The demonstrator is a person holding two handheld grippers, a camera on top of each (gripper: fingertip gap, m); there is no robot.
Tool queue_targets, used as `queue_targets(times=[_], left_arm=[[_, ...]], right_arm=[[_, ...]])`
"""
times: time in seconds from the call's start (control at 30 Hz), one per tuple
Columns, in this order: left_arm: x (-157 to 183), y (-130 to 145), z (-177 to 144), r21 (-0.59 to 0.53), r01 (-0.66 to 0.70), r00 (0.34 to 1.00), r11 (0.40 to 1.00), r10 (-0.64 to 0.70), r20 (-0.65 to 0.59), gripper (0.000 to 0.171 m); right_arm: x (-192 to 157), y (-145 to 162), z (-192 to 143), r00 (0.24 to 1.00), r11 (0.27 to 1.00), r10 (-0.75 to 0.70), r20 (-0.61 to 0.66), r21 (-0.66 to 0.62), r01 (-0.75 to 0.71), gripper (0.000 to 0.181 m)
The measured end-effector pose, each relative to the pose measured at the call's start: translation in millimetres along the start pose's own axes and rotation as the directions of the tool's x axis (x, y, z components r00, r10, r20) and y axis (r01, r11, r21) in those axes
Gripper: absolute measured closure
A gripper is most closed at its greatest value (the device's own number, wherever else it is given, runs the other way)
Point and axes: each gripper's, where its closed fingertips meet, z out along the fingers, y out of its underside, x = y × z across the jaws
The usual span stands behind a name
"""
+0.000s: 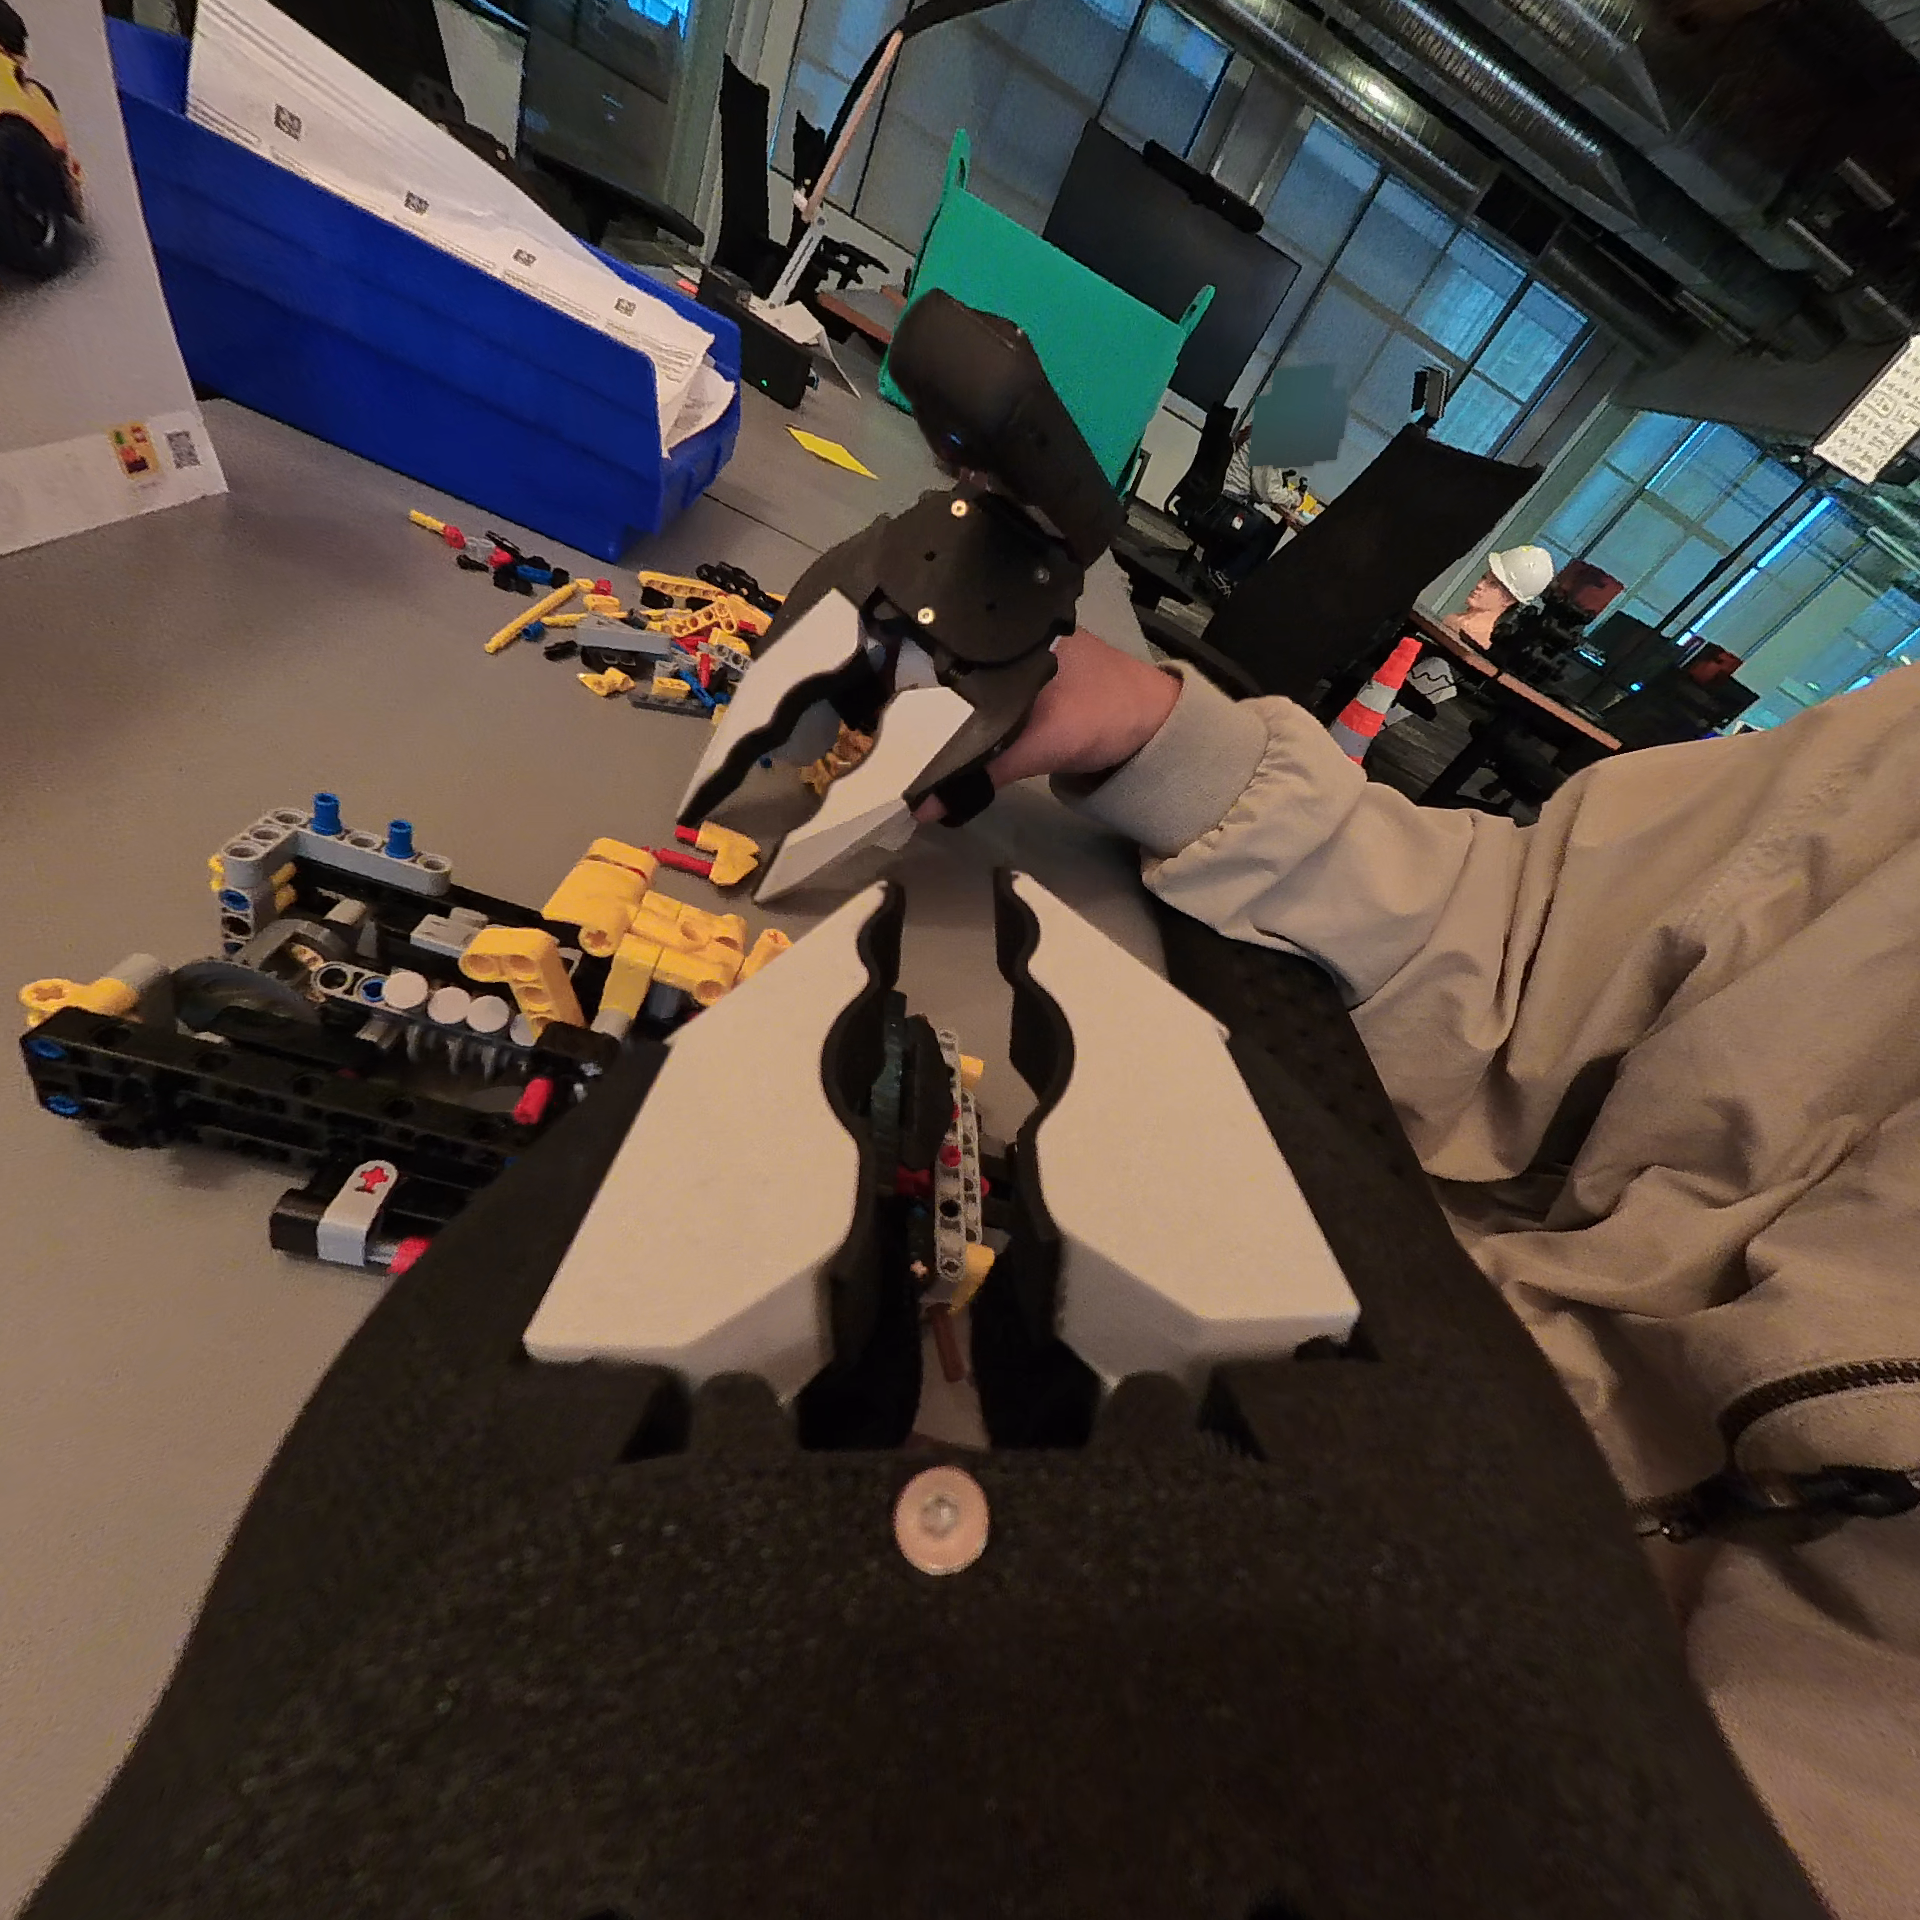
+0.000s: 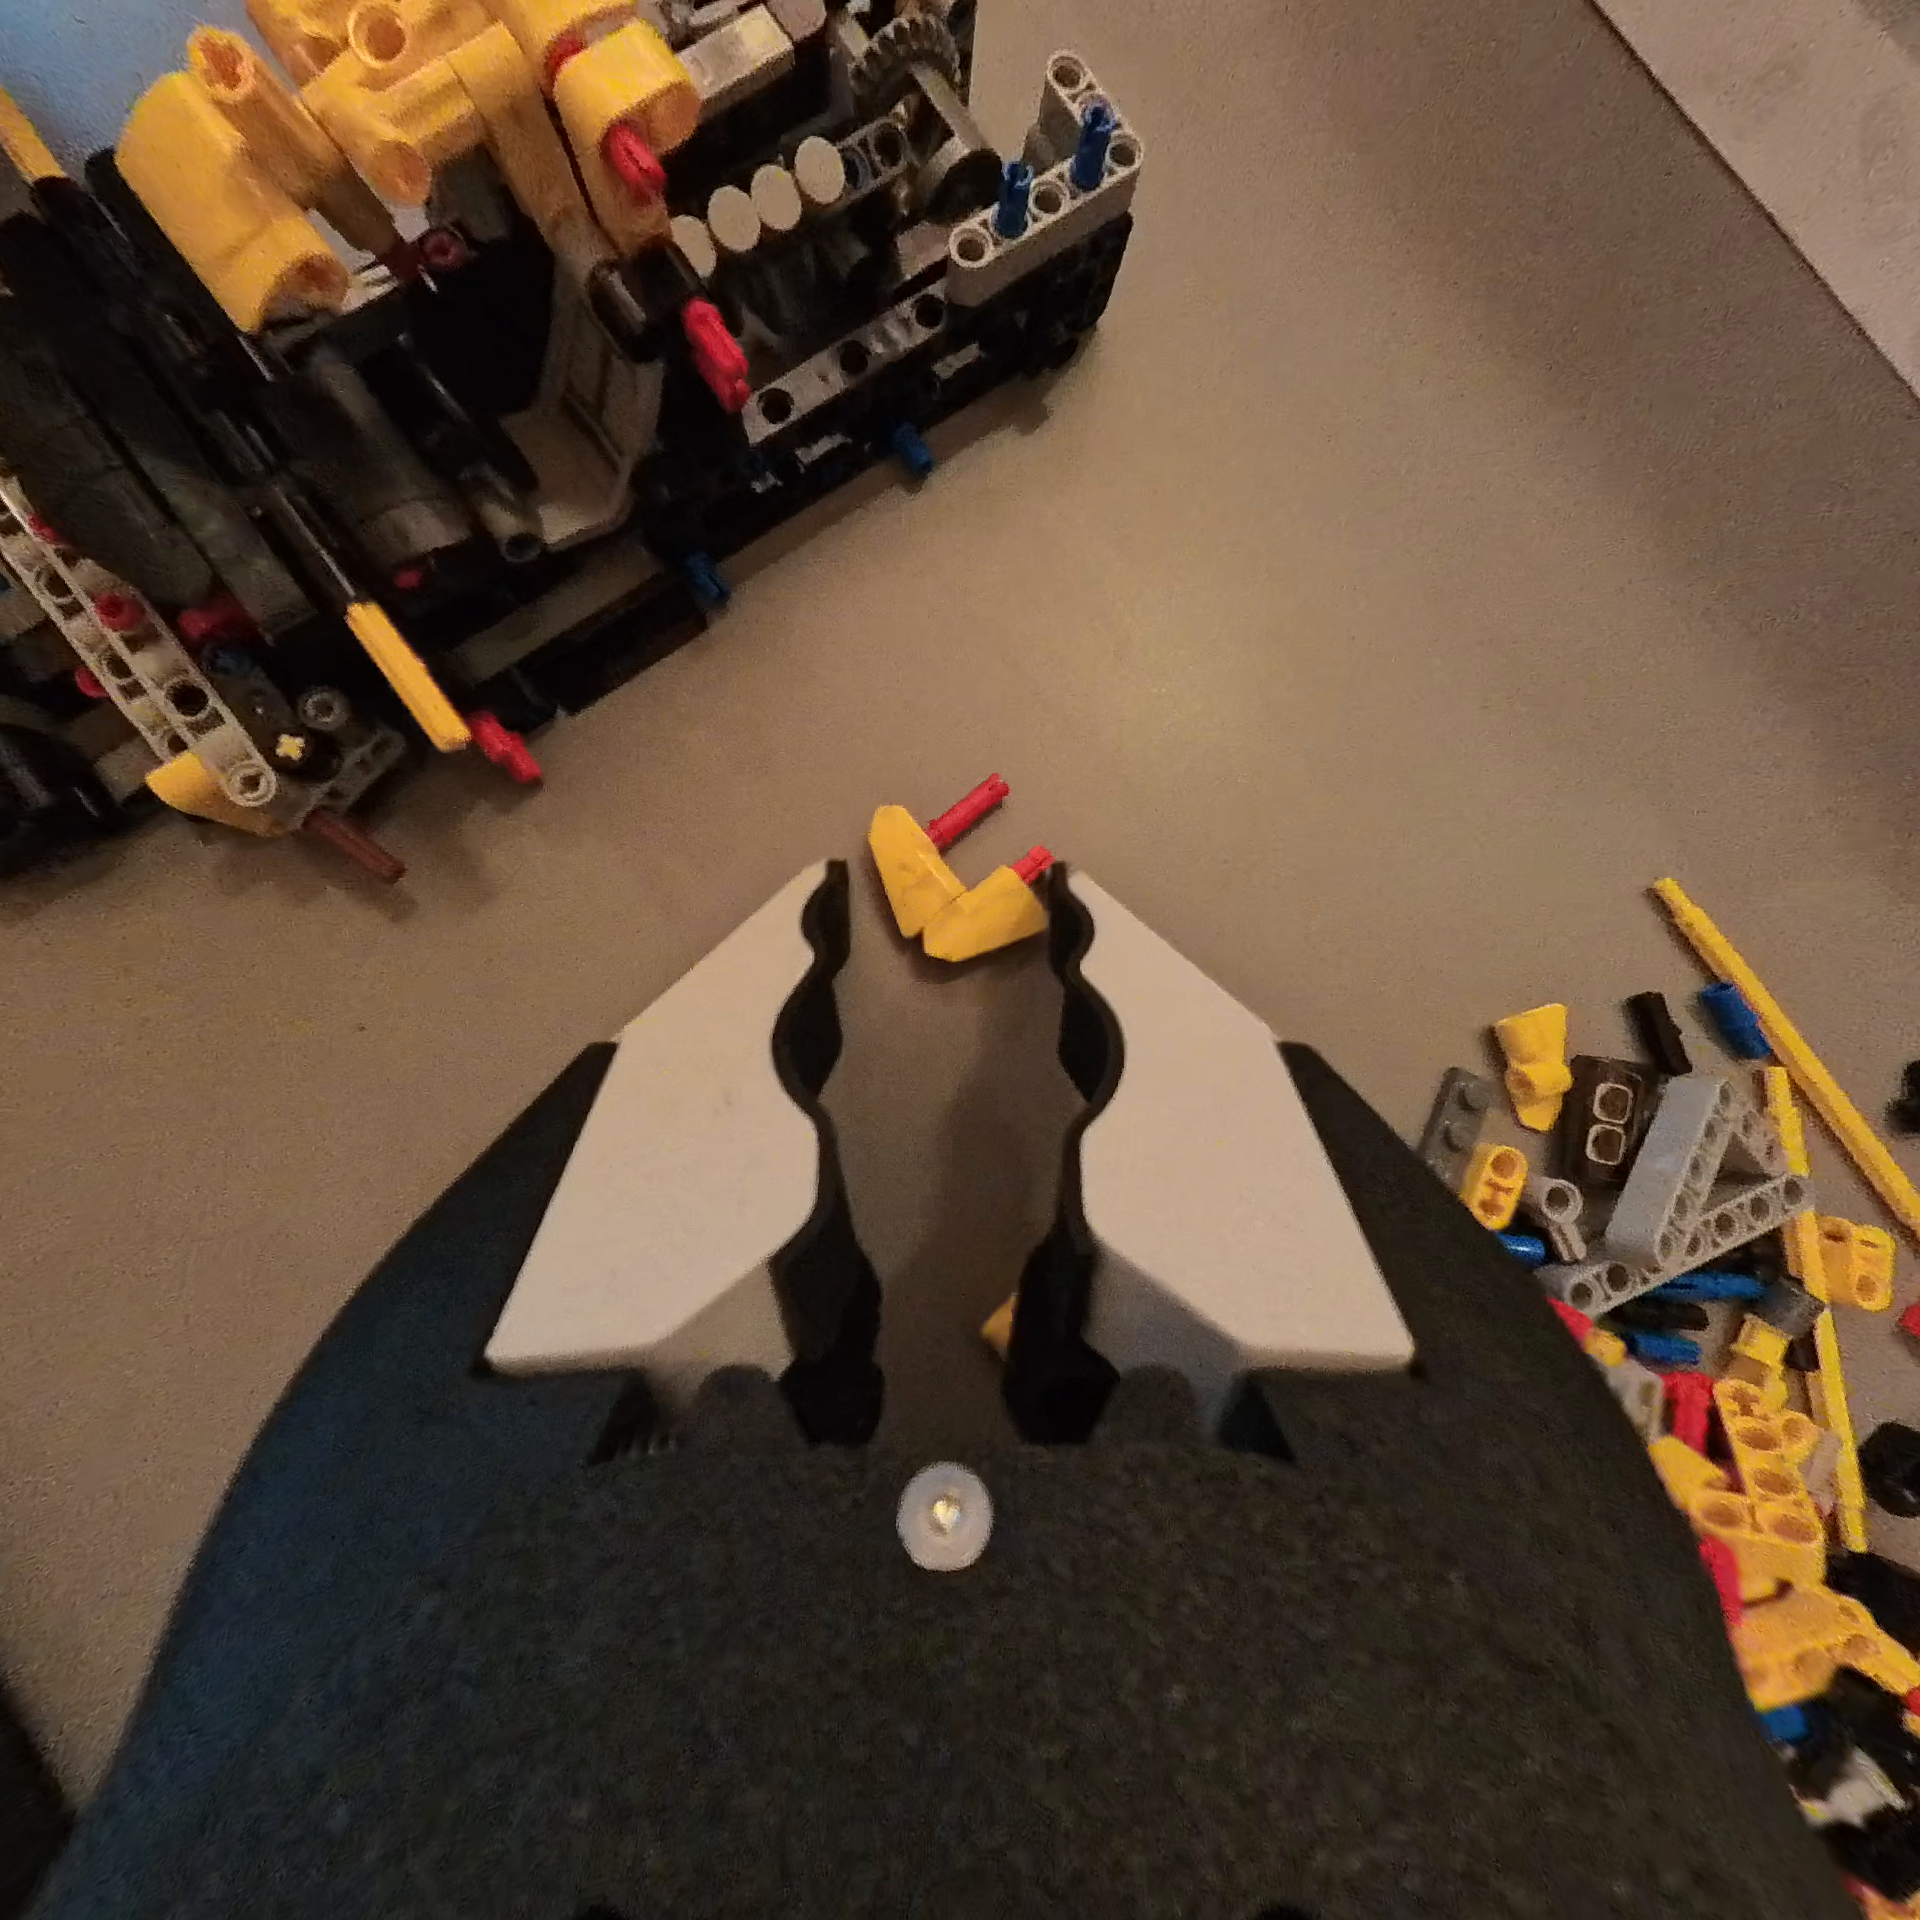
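R claw (image 2: 948,883) open, tips low over grey worktop (image 2: 1351,623), nothing gripped. Small yellow angled piece w/ 2 red pins (image 2: 951,883) lies on worktop right at the tips, partly between them; its near end touches or nearly touches the right-hand fingertip (image 2: 1070,904), can't tell which. L claw (image 1: 940,904) fingers close together around part of a small grey/black/red/yellow brick sub-assembly (image 1: 940,1153) sitting deep between the pads; looks gripped. In the left wrist view R claw (image 1: 769,852) sits just beyond L claw tips, held by a hand (image 1: 1081,717) in a beige sleeve (image 1: 1558,935), yellow piece (image 1: 722,852) at its tips. Big black/yellow/grey brick model (image 1: 312,1008) on worktop beside both claws; in the right wrist view same model (image 2: 468,364) is apart from the yellow piece. Loose brick pile (image 2: 1714,1299) near R claw's side. Blue bin w/ papers (image 1: 416,343) toward far edge of worktop, printed sheet (image 1: 83,312) next to it.
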Motion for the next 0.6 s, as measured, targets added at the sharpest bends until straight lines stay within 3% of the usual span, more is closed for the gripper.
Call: queue_targets(times=[0.13, 0.2, 0.3, 0.43, 0.5, 0.6], left_arm=[[-4.6, 3.9, 4.3, -0.016, 0.022, 0.999, 1.000, -0.021, 0.027, 0.154], [-9.2, 4.3, 6.0, -0.014, 0.050, 0.998, 0.999, -0.049, 0.049, 0.153], [-18.7, 2.3, 7.3, 0.016, 0.117, 0.990, 0.993, -0.118, 0.083, 0.153], [-19.3, -8.6, 8.4, 0.101, 0.236, 0.971, 0.967, -0.239, 0.018, 0.146], [-13.4, -15.7, 7.7, 0.136, 0.272, 0.962, 0.953, -0.268, -0.042, 0.146], [-6.0, -25.6, 4.2, 0.180, 0.278, 0.960, 0.944, -0.265, -0.091, 0.146]], right_arm=[[-1.7, 0.7, -0.8, 1.000, 1.000, 0.007, -0.002, -0.021, -0.007, 0.151], [3.5, -1.3, -4.7, 0.995, 0.998, -0.063, -0.073, -0.032, 0.061, 0.152], [0.7, -31.6, -21.0, 0.956, 0.971, -0.211, -0.206, 0.067, 0.229, 0.152], [-37.9, -101.9, -57.7, 0.830, 0.816, -0.368, -0.420, 0.281, 0.504, 0.152], [-52.4, -122.2, -64.4, 0.764, 0.756, -0.386, -0.517, 0.296, 0.583, 0.152], [-65.4, -137.2, -61.9, 0.721, 0.727, -0.362, -0.590, 0.306, 0.615, 0.152]])
